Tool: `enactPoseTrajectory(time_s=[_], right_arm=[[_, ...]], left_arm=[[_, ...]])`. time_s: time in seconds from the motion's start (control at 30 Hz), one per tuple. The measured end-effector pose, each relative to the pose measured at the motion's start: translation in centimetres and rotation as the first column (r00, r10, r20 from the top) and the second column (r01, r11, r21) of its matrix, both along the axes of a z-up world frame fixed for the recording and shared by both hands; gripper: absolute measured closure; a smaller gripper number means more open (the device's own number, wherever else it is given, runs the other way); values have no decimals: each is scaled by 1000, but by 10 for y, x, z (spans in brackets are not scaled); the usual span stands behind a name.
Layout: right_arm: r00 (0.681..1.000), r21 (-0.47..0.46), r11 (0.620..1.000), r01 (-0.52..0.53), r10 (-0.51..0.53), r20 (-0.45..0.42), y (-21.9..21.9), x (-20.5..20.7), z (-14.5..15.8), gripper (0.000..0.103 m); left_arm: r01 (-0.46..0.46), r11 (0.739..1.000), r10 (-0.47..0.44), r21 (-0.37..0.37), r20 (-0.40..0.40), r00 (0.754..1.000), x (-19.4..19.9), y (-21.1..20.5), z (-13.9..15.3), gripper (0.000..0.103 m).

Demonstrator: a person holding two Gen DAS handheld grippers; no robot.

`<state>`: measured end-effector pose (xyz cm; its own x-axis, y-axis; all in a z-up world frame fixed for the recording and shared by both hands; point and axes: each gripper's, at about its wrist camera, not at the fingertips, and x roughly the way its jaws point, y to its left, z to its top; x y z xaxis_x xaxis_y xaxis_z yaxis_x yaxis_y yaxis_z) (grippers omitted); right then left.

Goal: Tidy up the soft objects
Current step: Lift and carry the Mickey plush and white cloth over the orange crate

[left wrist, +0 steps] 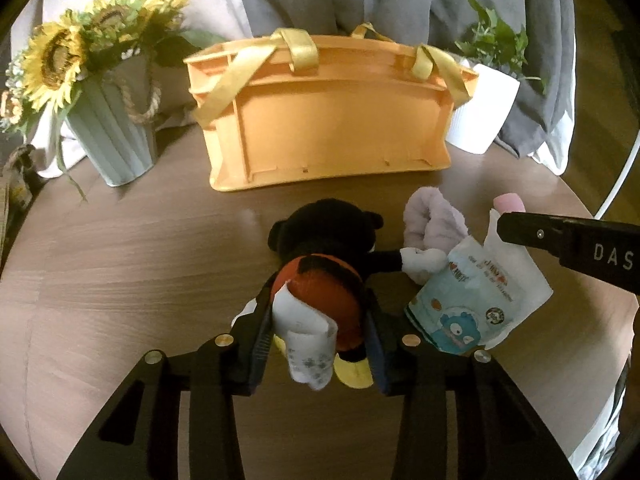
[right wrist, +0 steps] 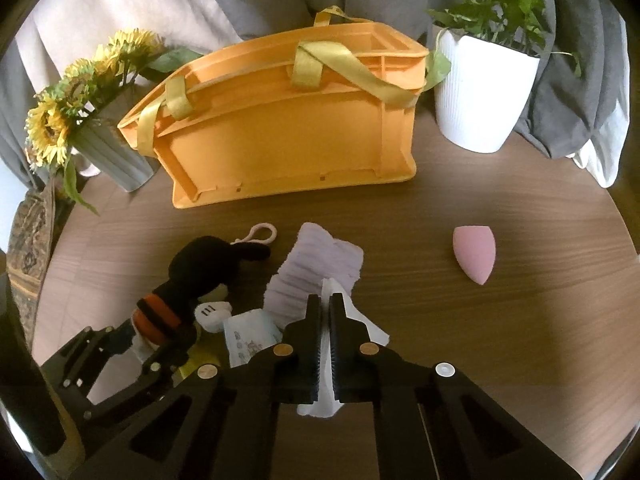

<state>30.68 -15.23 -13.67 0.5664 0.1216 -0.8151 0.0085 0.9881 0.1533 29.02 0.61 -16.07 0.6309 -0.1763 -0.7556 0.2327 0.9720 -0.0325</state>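
Observation:
A black plush toy (left wrist: 320,240) in red shorts lies on the round wooden table, and my left gripper (left wrist: 319,292) is shut on its lower body. To its right a light blue tissue packet (left wrist: 476,292) is pinched at its white top edge by my right gripper (right wrist: 326,300), which is shut on it. A lilac fuzzy cloth (right wrist: 320,264) lies just behind both. A pink egg-shaped sponge (right wrist: 474,254) rests alone further right. The orange basket (right wrist: 288,136) with yellow ribbon handles stands behind them, its long side facing me.
A grey-green vase of sunflowers (left wrist: 112,140) stands left of the basket. A white pot with a green plant (right wrist: 480,92) stands to its right. Grey and white fabric (right wrist: 580,92) drapes behind. The table edge (left wrist: 616,184) curves off at the right.

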Motion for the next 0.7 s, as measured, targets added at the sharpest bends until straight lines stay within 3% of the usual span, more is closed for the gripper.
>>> enactPoseTrajectory(time_s=[0.7], right_arm=[[989,44,999,-11,5,151,-15,-33,48,98]], left_arm=[[-66,997,72,-46,161,984,-34,-5,67,64]])
